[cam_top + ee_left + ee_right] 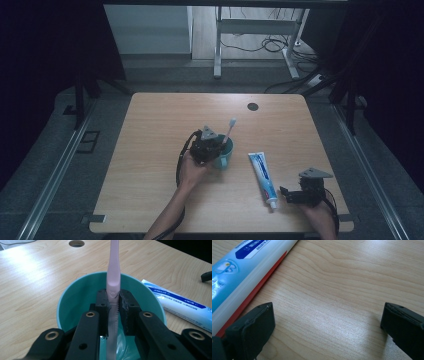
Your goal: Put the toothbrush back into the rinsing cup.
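Broadly, we saw the wooden worktop as the largest thing in the high view, pale and rectangular, with a small dark round hole near its far edge at about one o'clock from the middle. Just right of the middle stood a teal cup. At four o'clock from the cup, well apart from it, lay a blue and white toothpaste tube, flat on the wood with its cap end toward the near edge.

We held the left gripper at the cup's nine o'clock side, over its rim. In the left gripper view its jaws stood closed on the handle of a pink toothbrush, which rose upright out of the cup; in the high view the white brush head pointed up toward one o'clock. The lower part of the handle ran down inside the cup; whether it touched the bottom we could not tell.

We kept the right gripper low at the near right of the worktop, just beside the tube's cap end at its three o'clock. In the right gripper view its jaws stood wide apart with bare wood between them, and the tube lay just beside one jaw.
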`<state>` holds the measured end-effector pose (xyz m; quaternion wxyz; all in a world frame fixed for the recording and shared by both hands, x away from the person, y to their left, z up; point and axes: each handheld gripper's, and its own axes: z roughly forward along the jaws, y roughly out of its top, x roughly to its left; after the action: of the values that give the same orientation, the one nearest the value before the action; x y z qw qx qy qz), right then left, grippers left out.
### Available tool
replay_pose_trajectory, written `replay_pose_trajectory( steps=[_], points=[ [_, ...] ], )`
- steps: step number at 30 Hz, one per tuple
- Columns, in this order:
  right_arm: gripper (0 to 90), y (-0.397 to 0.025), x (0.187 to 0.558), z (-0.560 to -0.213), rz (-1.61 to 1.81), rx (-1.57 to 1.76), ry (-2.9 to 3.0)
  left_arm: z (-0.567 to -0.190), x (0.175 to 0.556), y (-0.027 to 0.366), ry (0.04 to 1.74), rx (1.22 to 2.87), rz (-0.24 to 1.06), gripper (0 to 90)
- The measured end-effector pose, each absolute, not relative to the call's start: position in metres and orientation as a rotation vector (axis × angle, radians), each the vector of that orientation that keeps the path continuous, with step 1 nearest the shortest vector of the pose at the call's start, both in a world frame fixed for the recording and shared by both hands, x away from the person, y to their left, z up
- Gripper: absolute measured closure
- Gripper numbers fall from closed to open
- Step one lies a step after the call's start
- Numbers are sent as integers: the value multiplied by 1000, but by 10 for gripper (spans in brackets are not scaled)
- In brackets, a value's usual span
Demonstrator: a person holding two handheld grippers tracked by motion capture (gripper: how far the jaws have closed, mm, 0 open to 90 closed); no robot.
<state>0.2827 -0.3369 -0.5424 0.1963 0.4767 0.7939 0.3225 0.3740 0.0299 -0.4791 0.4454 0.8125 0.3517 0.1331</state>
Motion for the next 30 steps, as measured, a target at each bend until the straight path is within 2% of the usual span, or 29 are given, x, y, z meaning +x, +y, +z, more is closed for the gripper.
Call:
replay_pose_trajectory(
  steps=[21, 30],
  points=[
    [0, -337, 283, -542, 905, 1334, 2225, -481, 380, 27, 908, 2048, 257, 773],
    [0, -337, 283, -542, 905, 1334, 2225, -480, 380, 26, 908, 2057, 260, 707]
  ],
)
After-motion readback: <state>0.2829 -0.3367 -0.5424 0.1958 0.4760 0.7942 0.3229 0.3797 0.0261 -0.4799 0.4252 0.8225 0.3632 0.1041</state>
